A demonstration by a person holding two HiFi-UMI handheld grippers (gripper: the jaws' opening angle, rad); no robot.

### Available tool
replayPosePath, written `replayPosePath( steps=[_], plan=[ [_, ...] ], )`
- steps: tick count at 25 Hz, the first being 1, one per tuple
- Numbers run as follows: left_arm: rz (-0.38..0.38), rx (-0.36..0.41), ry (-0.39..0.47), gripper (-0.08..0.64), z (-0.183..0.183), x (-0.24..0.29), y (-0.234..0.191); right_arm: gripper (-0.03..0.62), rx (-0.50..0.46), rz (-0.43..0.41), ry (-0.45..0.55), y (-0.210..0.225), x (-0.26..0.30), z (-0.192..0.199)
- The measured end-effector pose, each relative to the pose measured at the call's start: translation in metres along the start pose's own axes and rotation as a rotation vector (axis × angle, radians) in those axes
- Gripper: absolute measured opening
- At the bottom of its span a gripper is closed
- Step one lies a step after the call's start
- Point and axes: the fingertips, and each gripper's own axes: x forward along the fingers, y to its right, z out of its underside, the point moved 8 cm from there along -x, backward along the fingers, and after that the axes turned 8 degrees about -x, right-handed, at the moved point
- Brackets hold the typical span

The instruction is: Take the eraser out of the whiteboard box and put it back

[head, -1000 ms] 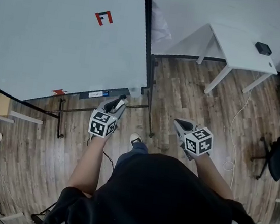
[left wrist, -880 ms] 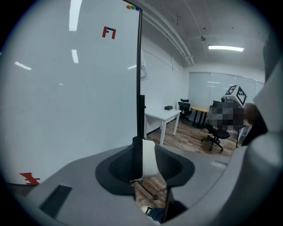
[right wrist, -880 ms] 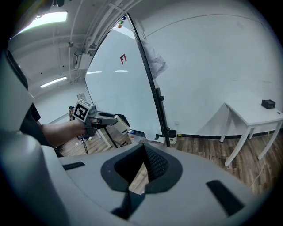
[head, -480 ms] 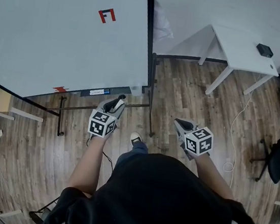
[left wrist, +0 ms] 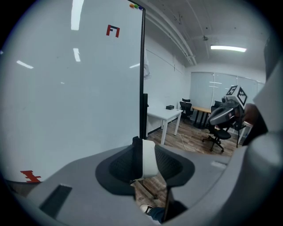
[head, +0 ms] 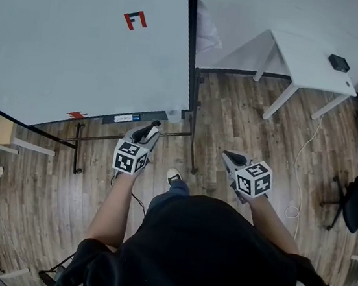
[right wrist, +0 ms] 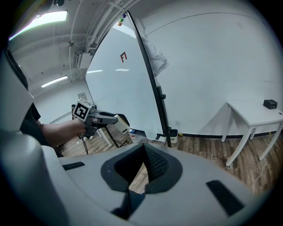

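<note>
My left gripper [head: 154, 128] is shut on the eraser [left wrist: 149, 159], a white block with a black felt side, upright between the jaws. It hangs just below the whiteboard's [head: 81, 41] lower right corner. There the small pale whiteboard box [head: 173, 114] sits on the ledge, a little beyond the eraser's tip. The right gripper view shows the left gripper [right wrist: 116, 119] from the side, with the eraser [right wrist: 122, 124] sticking out and the box [right wrist: 133, 137] past it. My right gripper [head: 227, 156] is held to the right over the wooden floor, jaws together and holding nothing.
The whiteboard's black stand [head: 191, 141] runs down between my two grippers. A white table [head: 308, 58] with a small black item [head: 337, 62] stands at the back right. Office chairs [head: 355, 195] line the right edge. A white cable [head: 301, 168] trails on the floor.
</note>
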Motion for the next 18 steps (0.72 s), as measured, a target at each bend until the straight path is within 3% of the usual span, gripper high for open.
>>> replayPosePath(
  steps=[18],
  plan=[
    [0.048, 0.030, -0.009, 0.150, -0.033, 0.041, -0.024, -0.005, 0.025, 0.010, -0.010, 0.021, 0.029, -0.016]
  ],
)
